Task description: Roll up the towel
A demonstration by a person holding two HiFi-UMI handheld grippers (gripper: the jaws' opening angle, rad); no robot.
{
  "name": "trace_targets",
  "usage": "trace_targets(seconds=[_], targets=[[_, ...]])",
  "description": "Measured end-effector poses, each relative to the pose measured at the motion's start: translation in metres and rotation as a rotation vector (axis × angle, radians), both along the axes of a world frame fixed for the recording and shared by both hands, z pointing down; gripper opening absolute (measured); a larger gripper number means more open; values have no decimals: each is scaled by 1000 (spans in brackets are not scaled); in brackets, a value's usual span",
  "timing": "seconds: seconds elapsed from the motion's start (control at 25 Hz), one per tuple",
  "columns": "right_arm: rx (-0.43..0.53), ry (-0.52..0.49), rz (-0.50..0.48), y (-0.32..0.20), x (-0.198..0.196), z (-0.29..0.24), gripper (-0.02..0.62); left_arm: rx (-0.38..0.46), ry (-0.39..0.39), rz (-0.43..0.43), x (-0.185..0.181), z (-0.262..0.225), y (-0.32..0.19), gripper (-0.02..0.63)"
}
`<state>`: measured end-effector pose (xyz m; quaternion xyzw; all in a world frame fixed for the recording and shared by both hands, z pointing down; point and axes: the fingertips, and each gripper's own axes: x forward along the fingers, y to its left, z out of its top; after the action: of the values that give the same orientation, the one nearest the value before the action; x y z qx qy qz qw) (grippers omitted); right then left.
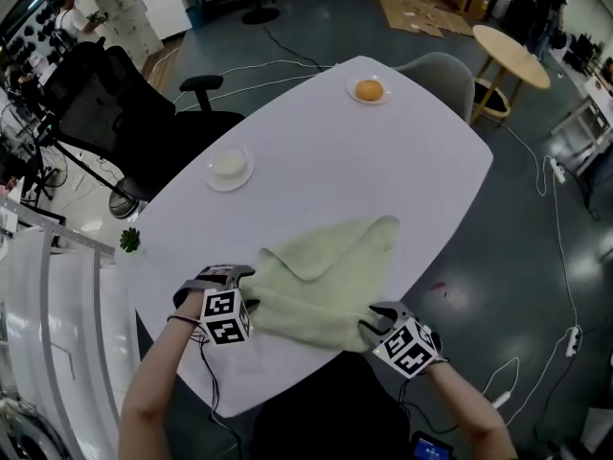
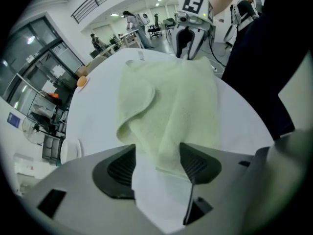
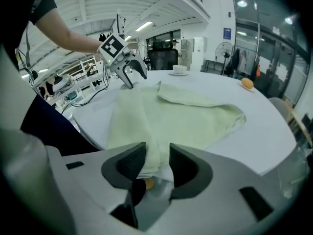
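Left tool (image 1: 238, 282) and right tool (image 1: 375, 322) hide the near corners of the towel (image 1: 326, 271)

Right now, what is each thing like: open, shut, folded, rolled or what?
towel: loosely folded on the table, one corner flopped over, not rolled yet.
left gripper: open, towel edge between its jaws.
right gripper: open, towel edge between its jaws.
orange: resting on a small plate.
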<state>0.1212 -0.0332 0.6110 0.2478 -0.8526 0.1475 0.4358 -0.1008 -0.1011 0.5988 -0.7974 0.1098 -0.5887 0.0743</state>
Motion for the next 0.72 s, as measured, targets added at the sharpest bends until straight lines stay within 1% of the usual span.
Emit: trace_targets(seconds=[0.04,0.08,0.16,0.2,0.24,0.32,0.4,0.52,0.64,0.72], targets=[[4,-6,9,-3,3,-3,184,-5,35,-24,5,-9,-3,322],[11,-14,20,-6,7,-7,207,-12,79,-47,11,-18,-6,330],[36,-25,44,-15,14,-18,222,-26,170,-90,28,-36,-12,329],[51,-26,56,-18,18,-23,222,-30,208,-106,37,-43,-15,313],[65,-29,68,-22,21,-28,222,-30,239,-118,46,-49,-19,282],[87,-42,89,-27,24,-37,222,-31,275,-129,65,-53,-25,200],[94,-54,100,-27,25,-42,219,-45,276,-118,85,-46,-29,181],[85,-62,98,-23,23,-40,218,-88,233,-94,107,-25,-29,181],[74,-69,96,-20,23,-35,210,-143,179,-93,118,-2,-27,181],[64,-79,102,-19,23,-32,206,-141,130,-89,119,9,-30,171]])
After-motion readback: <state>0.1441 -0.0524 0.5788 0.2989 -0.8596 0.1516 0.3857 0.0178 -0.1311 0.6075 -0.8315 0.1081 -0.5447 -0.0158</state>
